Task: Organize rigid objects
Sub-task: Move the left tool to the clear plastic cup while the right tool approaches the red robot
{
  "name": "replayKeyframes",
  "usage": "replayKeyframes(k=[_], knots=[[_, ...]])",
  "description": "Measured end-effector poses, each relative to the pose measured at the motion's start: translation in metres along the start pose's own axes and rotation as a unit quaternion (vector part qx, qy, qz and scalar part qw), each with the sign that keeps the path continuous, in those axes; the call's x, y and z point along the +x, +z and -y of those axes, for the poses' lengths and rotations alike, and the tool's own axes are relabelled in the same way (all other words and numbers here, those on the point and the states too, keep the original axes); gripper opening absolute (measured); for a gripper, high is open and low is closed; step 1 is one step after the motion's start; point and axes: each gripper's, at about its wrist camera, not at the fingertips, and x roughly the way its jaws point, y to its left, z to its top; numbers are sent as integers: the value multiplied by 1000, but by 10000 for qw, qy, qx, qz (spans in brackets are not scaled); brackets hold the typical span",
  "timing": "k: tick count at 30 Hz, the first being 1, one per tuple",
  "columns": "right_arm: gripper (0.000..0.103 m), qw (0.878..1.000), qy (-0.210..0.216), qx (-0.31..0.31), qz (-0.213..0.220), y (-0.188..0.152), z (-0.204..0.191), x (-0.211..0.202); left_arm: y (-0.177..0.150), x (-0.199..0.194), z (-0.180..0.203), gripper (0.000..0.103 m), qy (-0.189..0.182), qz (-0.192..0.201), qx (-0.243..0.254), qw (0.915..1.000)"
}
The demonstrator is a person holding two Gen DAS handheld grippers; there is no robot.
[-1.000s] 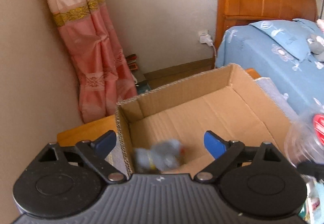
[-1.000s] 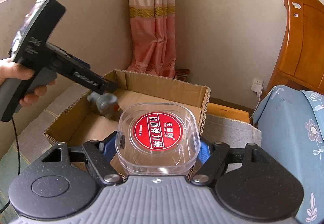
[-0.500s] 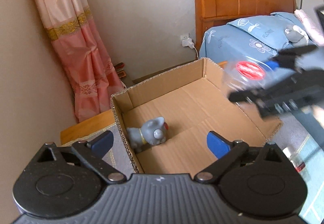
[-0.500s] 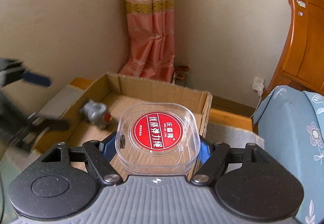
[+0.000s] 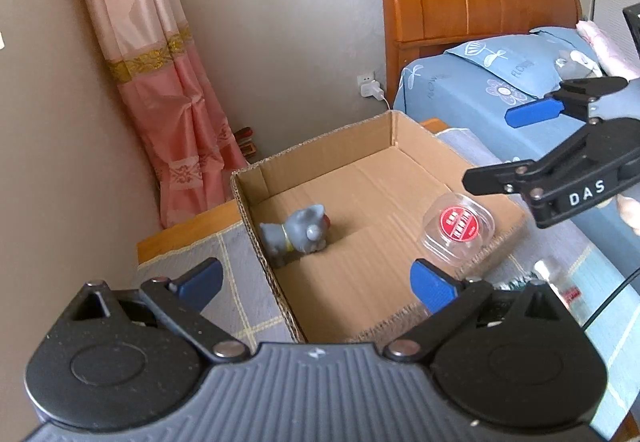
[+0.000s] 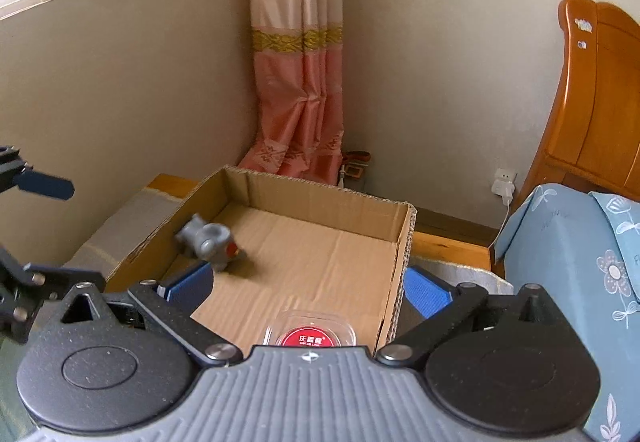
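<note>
An open cardboard box stands on a low cloth-covered surface. A grey toy animal lies on its floor near the left wall. A clear plastic case with a red label rests inside at the near right wall. My left gripper is open and empty, back from the box's near edge. My right gripper is open and empty just above the case; it also shows from the side in the left wrist view.
A pink curtain hangs in the corner behind the box. A bed with a blue cover and a wooden headboard is to the right. A wall socket with a plug is beside it. A small clear bottle lies right of the box.
My right gripper opened and let the clear case drop into the box. My left gripper drew back from the box, leaving the grey toy inside.
</note>
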Motion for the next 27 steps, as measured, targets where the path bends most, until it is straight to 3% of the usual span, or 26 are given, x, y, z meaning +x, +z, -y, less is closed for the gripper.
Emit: replayKeyframes(k=[13,27], knots=[[103,9996,252,-81,86,-63,-29,-57,-62,-45,17,102,119,-83,-104,9998],[103,9984,484,-290,-60,-163,-64,-67,-163,-45,43,102,-464,-367,-232,9980]])
